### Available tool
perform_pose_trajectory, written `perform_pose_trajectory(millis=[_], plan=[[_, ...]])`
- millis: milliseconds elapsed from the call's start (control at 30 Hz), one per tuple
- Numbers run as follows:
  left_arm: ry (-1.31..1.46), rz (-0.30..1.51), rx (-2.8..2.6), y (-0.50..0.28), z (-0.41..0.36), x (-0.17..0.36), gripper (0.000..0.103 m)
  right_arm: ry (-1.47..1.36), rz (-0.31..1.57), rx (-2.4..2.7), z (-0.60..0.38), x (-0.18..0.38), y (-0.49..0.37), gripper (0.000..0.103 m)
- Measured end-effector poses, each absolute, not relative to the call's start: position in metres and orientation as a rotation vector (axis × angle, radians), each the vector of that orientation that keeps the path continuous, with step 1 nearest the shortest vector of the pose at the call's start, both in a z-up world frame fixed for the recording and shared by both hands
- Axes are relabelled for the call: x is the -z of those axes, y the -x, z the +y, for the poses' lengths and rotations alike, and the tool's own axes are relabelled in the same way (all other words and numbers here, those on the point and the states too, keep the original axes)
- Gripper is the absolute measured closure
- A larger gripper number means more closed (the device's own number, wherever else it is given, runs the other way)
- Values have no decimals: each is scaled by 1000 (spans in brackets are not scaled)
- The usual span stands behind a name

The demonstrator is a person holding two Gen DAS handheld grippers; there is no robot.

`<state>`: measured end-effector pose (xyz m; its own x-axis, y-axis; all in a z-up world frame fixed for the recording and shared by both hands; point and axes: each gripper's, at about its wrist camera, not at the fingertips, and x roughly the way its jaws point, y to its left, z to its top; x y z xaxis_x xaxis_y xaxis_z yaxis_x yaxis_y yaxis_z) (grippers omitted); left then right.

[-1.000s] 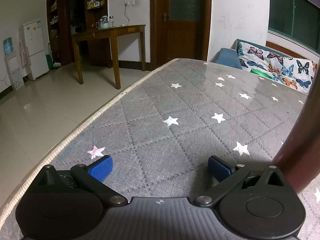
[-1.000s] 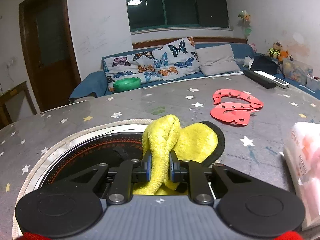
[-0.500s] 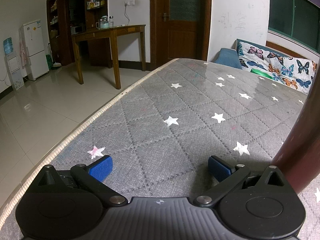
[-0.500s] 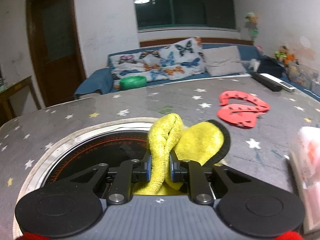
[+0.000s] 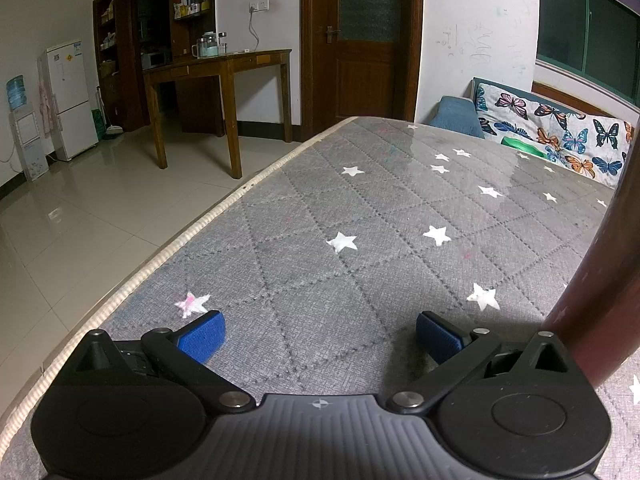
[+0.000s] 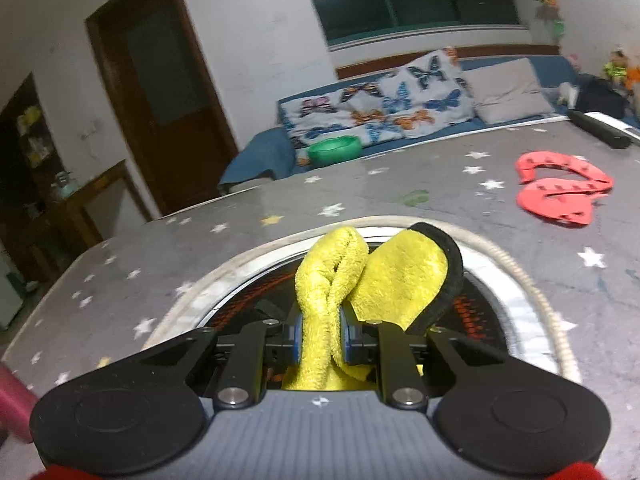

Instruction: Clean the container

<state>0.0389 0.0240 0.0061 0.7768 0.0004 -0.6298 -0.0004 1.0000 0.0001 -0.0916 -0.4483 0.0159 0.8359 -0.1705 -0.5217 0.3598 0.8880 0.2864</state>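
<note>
My right gripper is shut on a yellow cloth with a black edge, held inside a round container with a pale rim and a dark interior with red patterning. The container sits on the grey star-patterned table. In the left wrist view my left gripper is open and empty, low over the same table. A dark red curved wall, probably the container's outside, rises just right of the left gripper's right finger.
A red cut-out mat lies on the table to the right. A green bowl sits at the far edge by butterfly pillows. The table's left edge drops to a tiled floor; a wooden desk stands beyond.
The right gripper with the cloth has swung and tilted, so the scene shifts right and the container's far rim shows more. The left gripper has stayed still.
</note>
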Motion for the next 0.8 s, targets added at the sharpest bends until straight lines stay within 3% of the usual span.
perform_pose_trajectory(millis=[600,800], plan=[[0,681,-1,-39,23,-6,0,-393,587,-175,-360,-22,44,87],[0,682,0,-40,25,-7,0,-192,581,-173,-316,-25,46,87]])
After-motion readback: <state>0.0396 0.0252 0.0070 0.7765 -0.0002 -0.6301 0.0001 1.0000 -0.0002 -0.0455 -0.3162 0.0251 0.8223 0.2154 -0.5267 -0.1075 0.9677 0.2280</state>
